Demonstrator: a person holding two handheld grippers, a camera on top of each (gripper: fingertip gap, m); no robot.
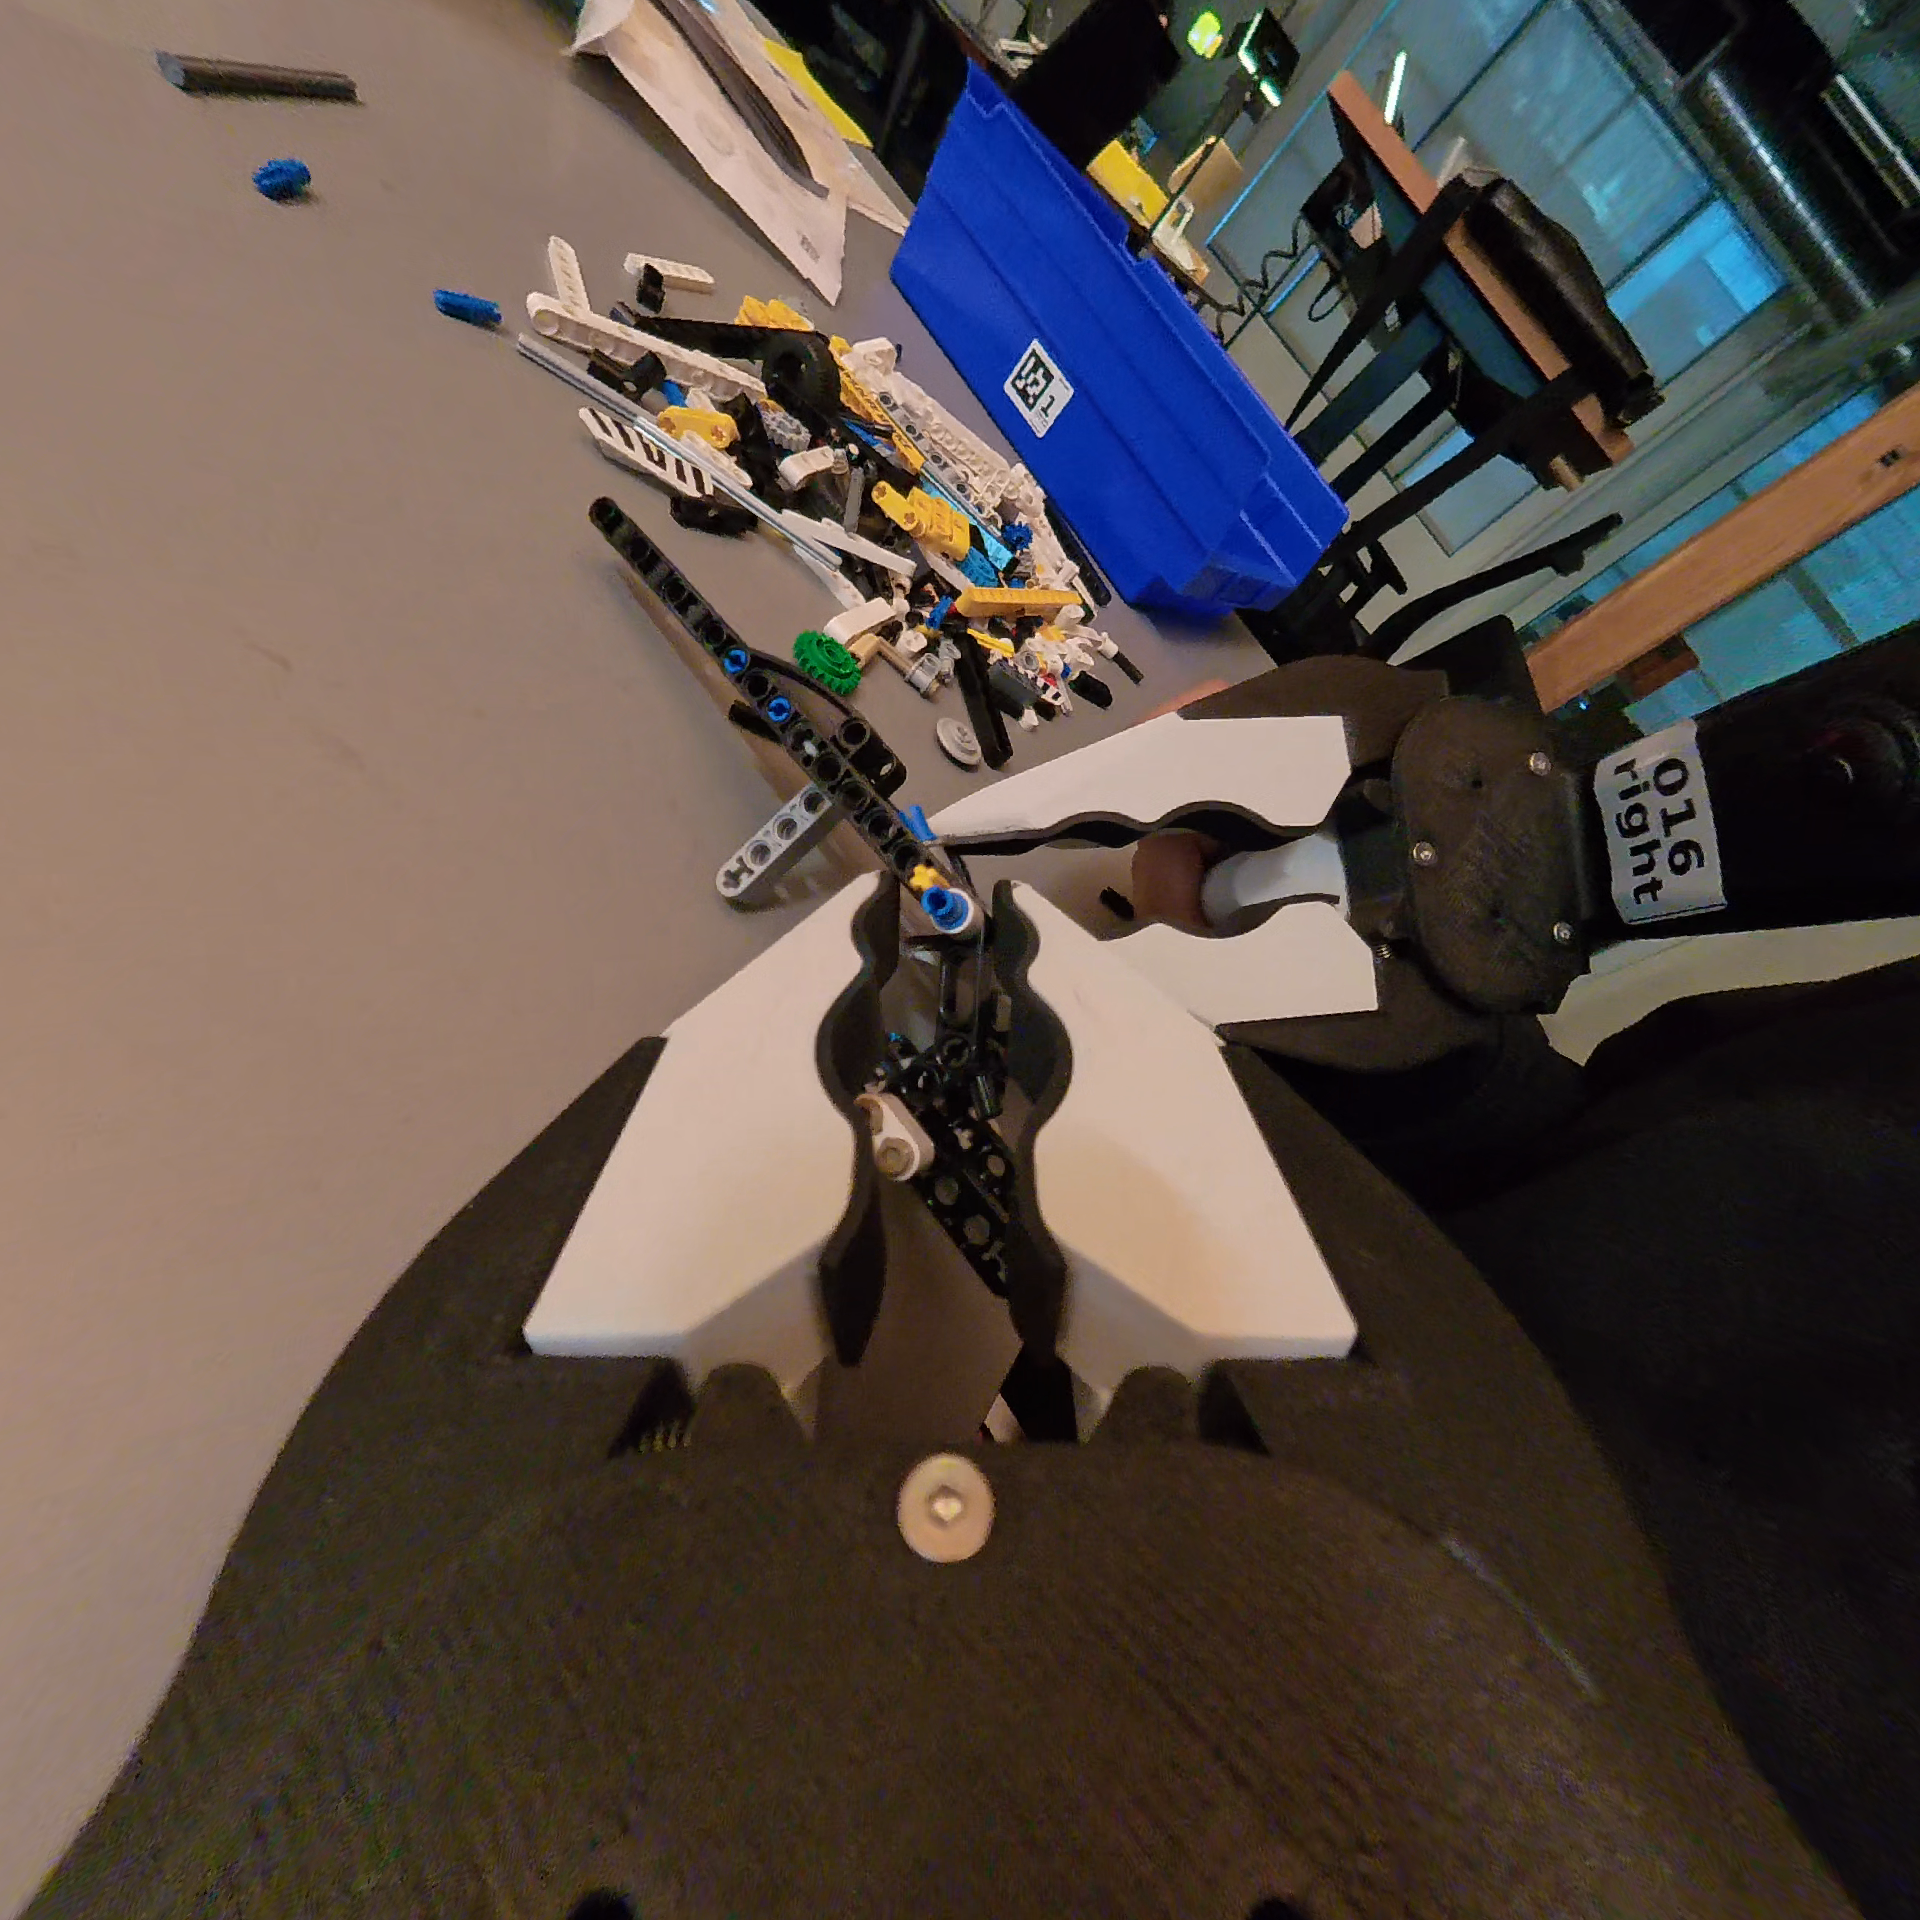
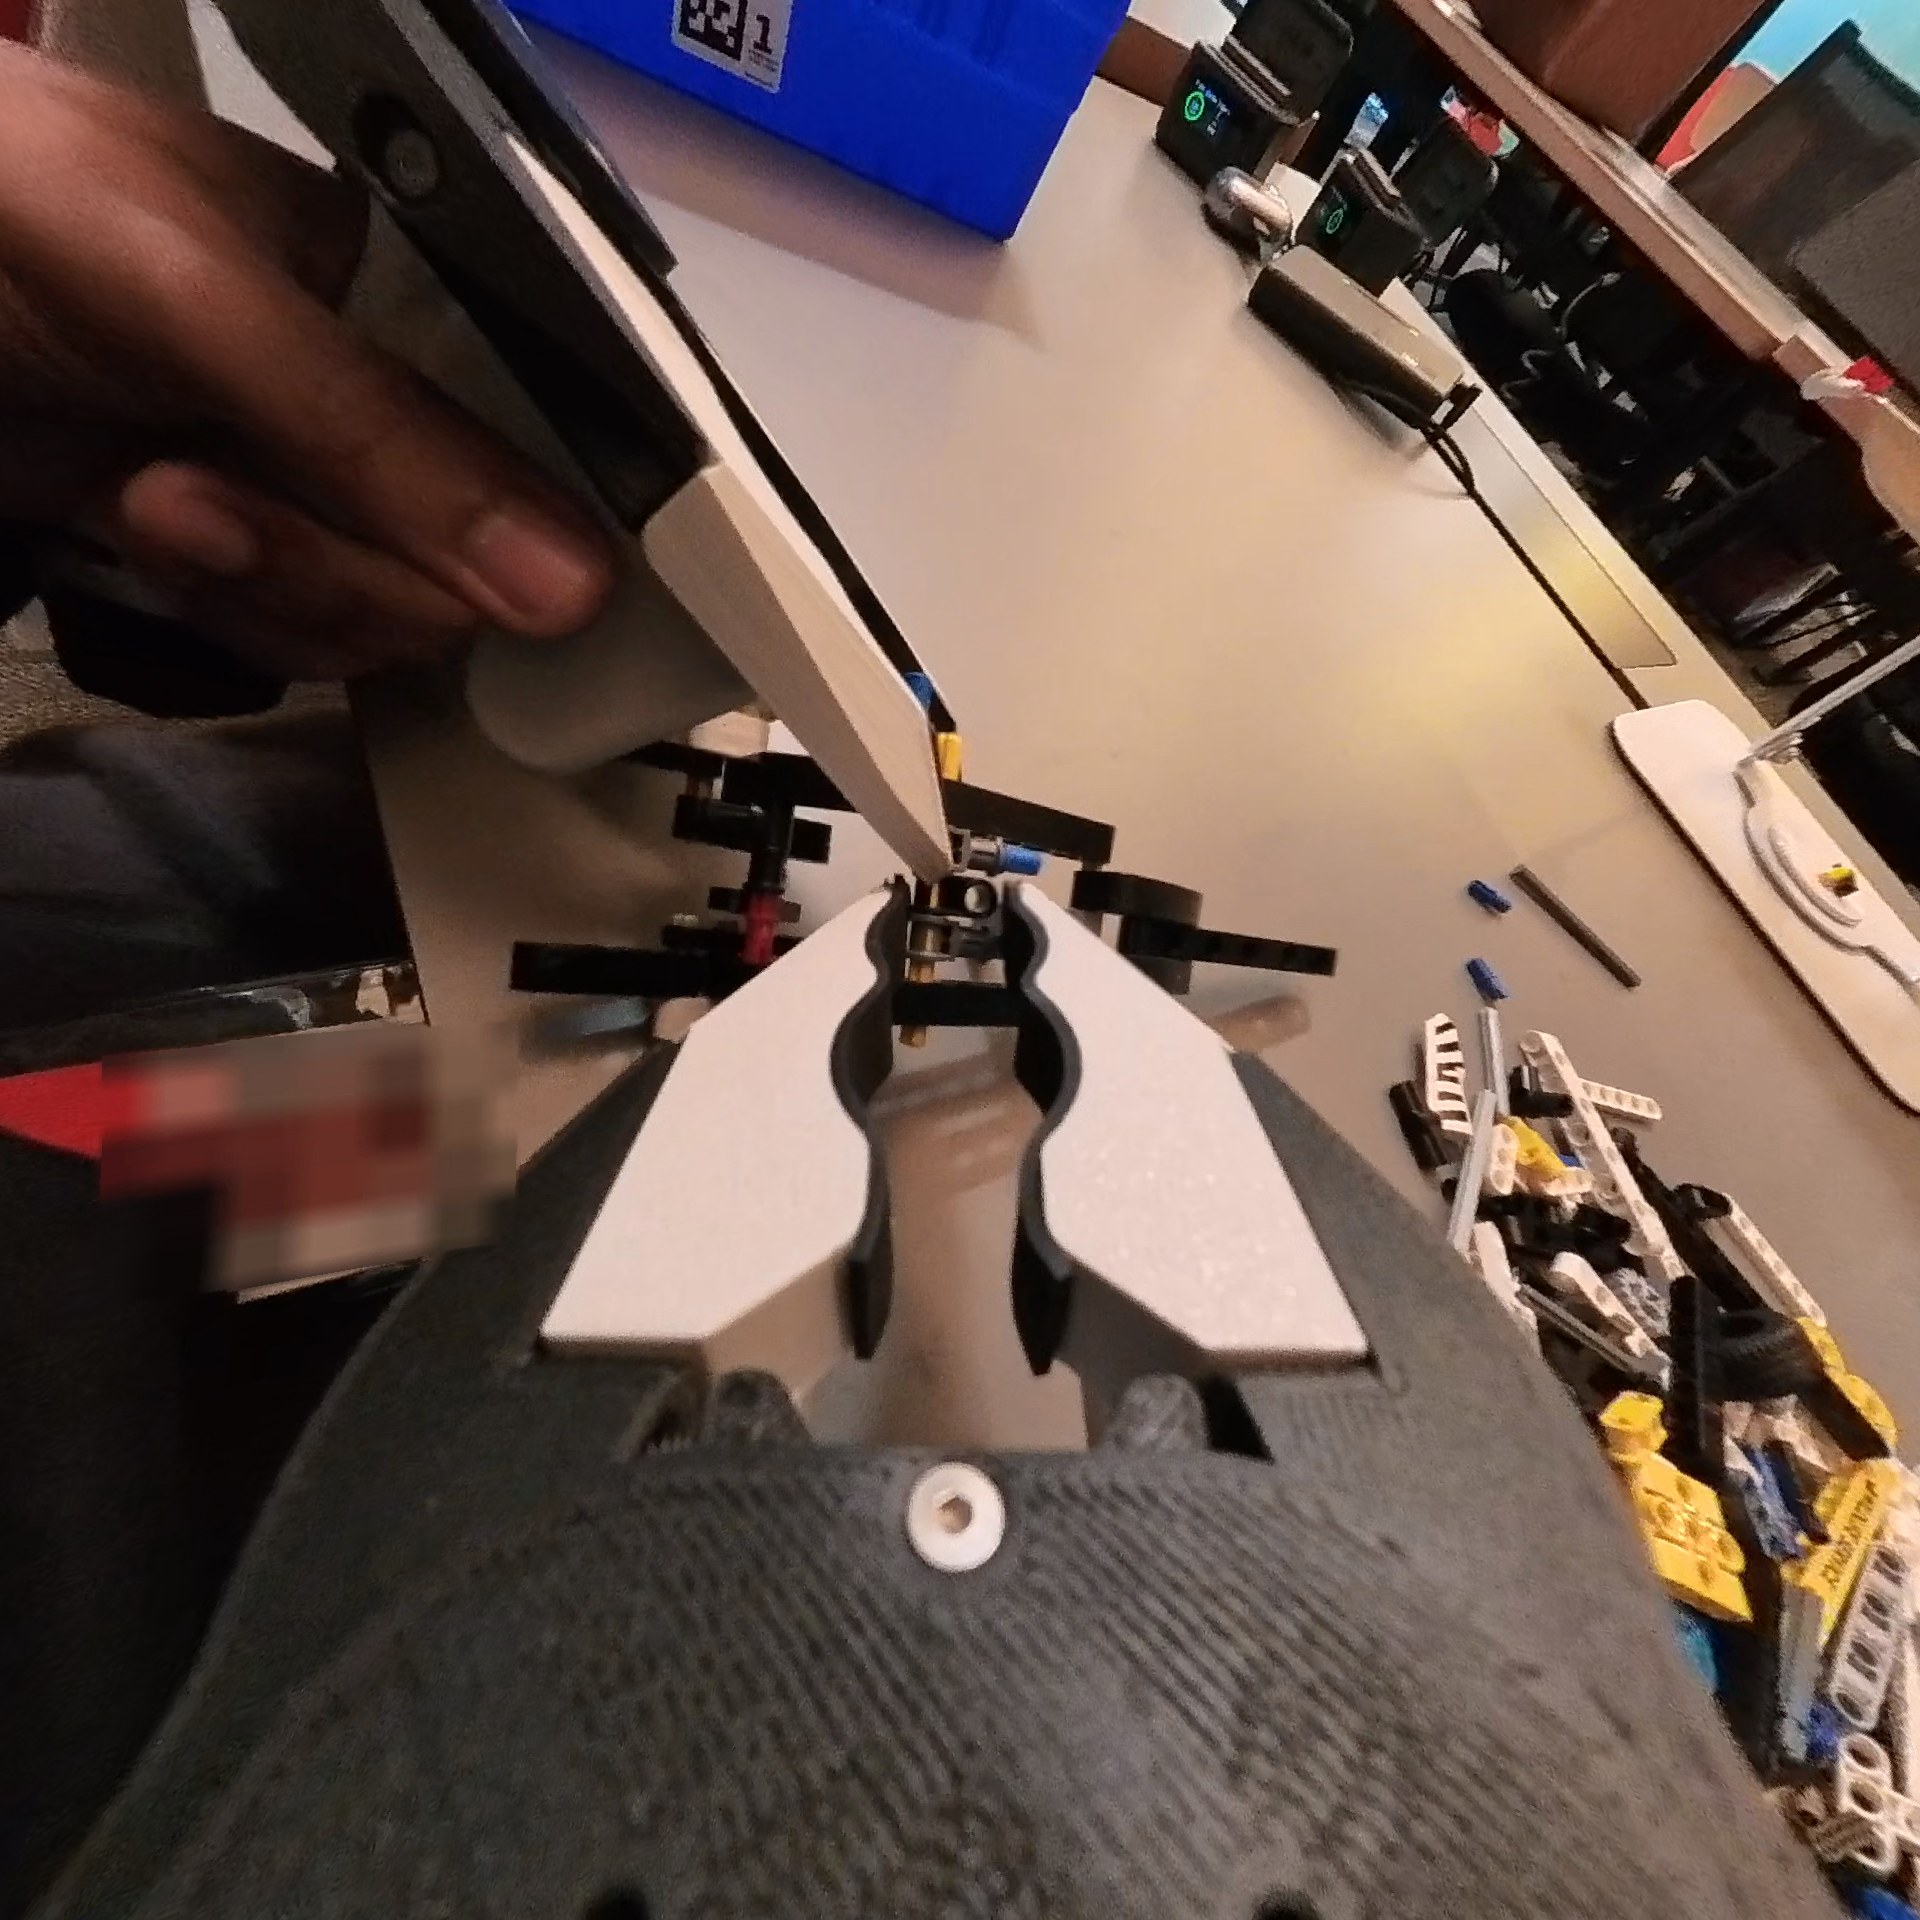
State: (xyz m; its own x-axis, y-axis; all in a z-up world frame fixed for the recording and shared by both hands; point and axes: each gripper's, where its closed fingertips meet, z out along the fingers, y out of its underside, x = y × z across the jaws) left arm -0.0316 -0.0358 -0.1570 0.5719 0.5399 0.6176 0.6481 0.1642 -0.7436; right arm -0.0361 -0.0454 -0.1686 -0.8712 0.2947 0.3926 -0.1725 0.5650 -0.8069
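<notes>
Left wrist view first: the left gripper (image 1: 940, 904) sits dead centre of the frame, its white fingers (image 1: 769, 1060) narrowed around a black beam assembly (image 1: 951, 1122) that runs down the channel between them. Looks pinched near the tips, by the blue pin (image 1: 940, 906) in a white bush, probably so the build stays off the table (image 1: 260, 727) while the other side gets worked on. Coming in from the right of the frame is the right gripper (image 1: 940, 831), tips nearly closed right against the same assembly next to a yellow pin (image 1: 918, 878); whether it presses on anything I can't tell from here. A long black beam (image 1: 748, 675) sticks up-left from the build, with a grey beam (image 1: 774, 842) under it. The parts pile (image 1: 862, 488) and blue bin (image 1: 1101, 395) are in the upper middle, so spares are within reach.

Right wrist view: the right gripper (image 2: 951, 914) is centre frame, fingers (image 2: 1132, 1039) close together on a small dark connector (image 2: 971, 899) with a tan axle (image 2: 920, 966) through it, pads touching both sides as far as I can see. The left gripper (image 2: 935, 842) slants down from the upper left, held by a hand (image 2: 260, 416), its tip landing right above that connector. Black beams spread out left and right behind, with a red pin (image 2: 764, 914) at left. Parts pile (image 2: 1662, 1351) is lower right.
</notes>
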